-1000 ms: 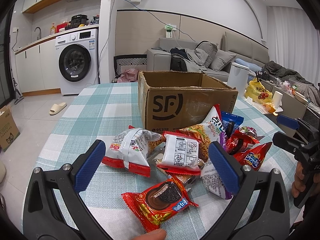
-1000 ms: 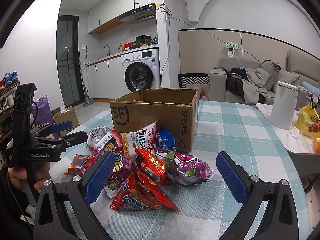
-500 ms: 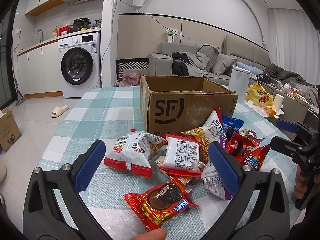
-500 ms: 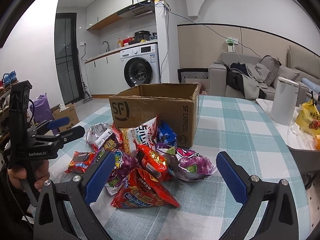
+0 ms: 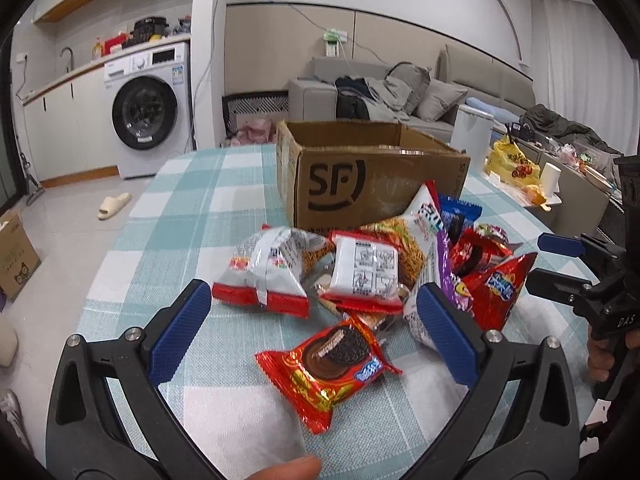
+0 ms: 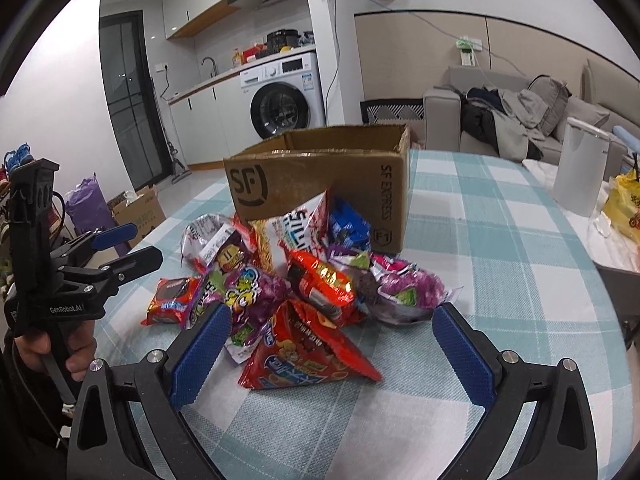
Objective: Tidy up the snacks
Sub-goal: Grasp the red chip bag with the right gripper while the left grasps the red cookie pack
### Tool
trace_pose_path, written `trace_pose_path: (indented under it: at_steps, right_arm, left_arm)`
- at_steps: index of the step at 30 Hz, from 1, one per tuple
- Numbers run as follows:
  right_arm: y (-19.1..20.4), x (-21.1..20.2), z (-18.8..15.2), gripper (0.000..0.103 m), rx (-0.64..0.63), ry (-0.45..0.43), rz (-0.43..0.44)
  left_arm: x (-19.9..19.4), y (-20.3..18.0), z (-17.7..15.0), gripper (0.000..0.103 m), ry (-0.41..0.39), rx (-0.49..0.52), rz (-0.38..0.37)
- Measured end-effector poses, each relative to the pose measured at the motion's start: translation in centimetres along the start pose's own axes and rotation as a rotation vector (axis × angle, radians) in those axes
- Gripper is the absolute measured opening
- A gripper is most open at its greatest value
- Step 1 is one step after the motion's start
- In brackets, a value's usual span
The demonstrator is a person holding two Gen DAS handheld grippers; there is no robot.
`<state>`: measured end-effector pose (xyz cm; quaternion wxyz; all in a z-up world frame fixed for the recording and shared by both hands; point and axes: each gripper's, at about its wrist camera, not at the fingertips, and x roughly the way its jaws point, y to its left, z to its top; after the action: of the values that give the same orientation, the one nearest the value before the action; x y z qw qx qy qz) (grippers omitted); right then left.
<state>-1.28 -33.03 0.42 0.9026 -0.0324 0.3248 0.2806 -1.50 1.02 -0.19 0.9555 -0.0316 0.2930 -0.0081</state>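
Cardboard box (image 5: 372, 184) stands open behind the snack pile (image 6: 296, 276). Red cookie pack (image 5: 332, 364) lies nearest, long axis diagonal. Left gripper (image 5: 312, 332) and right gripper (image 6: 332, 344) both spread, empty.

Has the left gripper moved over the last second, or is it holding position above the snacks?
Yes. The left gripper has eased forward and down: in its view the cardboard box and the red cookie packet have shifted and grown slightly. Its jaws remain open.

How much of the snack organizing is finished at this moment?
Nothing looks done: the colourful snack packets lie piled before the open brown cardboard box. The left hand-held gripper and right hand-held gripper hang open, holding nothing. All packets remain.
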Motion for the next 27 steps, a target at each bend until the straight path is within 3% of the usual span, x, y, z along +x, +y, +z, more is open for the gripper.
trace_pose_path:
  at_steps: [11, 18, 27]
  right_arm:
    - [0.5, 1.8, -0.6, 0.098, 0.035, 0.085, 0.079]
    - [0.2, 3.0, -0.9, 0.085, 0.060, 0.145, 0.090]
    - [0.1, 4.8, -1.0, 0.082, 0.067, 0.211, 0.096]
  left_arm:
    - [3.3, 0.4, -1.3, 0.102, 0.167, 0.018, -0.002]
    - [5.0, 0.3, -1.8, 0.102, 0.248, 0.007, -0.002]
    - [6.8, 0.8, -1.8, 0.102, 0.297, 0.004, -0.016]
